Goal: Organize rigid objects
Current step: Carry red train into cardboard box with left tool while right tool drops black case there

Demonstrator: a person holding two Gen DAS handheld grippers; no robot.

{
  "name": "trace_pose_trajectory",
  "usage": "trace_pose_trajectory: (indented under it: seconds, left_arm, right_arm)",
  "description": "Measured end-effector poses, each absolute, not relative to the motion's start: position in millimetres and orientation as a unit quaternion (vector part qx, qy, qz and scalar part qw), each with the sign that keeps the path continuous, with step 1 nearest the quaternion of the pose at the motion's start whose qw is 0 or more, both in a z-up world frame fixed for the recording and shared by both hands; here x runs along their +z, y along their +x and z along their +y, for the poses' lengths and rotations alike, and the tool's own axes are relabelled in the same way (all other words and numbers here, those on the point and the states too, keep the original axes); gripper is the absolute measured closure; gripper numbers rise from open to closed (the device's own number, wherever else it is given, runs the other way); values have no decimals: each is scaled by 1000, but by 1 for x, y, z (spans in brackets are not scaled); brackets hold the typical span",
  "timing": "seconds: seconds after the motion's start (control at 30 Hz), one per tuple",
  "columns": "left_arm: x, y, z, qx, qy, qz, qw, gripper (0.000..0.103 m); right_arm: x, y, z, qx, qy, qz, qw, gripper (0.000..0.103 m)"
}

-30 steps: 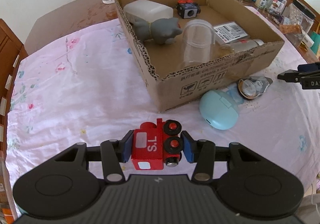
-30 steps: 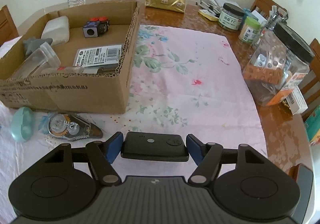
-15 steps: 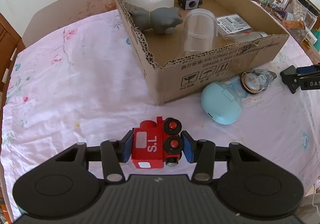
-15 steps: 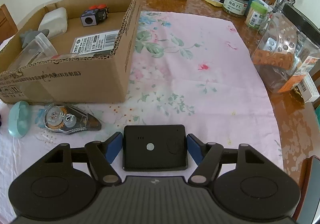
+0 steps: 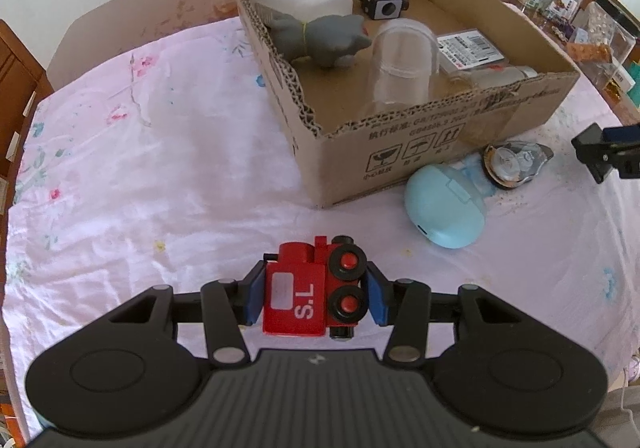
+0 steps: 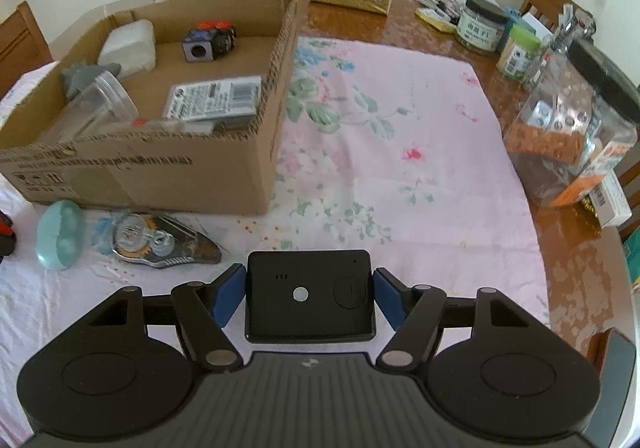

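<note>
Midway through sorting: left gripper (image 5: 316, 294) pinching red toy train (image 5: 314, 294), right gripper (image 6: 309, 294) pinching black device (image 6: 310, 294), both short of cardboard box (image 5: 424, 152) ahead. Already boxed: several items. Left on cloth beside box: blue case (image 5: 444, 208), tape dispenser (image 5: 516, 164).

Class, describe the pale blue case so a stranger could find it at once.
Find the cardboard box on the pink cloth. The blue case lies outside its near wall, beside the tape dispenser. It alone is smooth, egg-shaped and pale blue.
</note>
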State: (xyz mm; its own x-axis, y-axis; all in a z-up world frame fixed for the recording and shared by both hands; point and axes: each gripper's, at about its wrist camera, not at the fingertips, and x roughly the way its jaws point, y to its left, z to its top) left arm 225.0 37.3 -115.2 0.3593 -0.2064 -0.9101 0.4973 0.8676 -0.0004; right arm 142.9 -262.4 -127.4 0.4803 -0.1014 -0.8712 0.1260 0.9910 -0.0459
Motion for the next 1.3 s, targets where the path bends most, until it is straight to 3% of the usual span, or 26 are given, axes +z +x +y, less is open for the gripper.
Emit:
trace_pose_trajectory:
  seconds: [0.57,1.3]
  left_arm:
    - [-43,226,41,-238,135,472,838,55]
    - [-26,260,21,-212,133,457,854,55]
  right_arm:
    - [-40,186,-241,21,-48,431,901,29]
    - [-89,309,-228,82,-66,461,881,29]
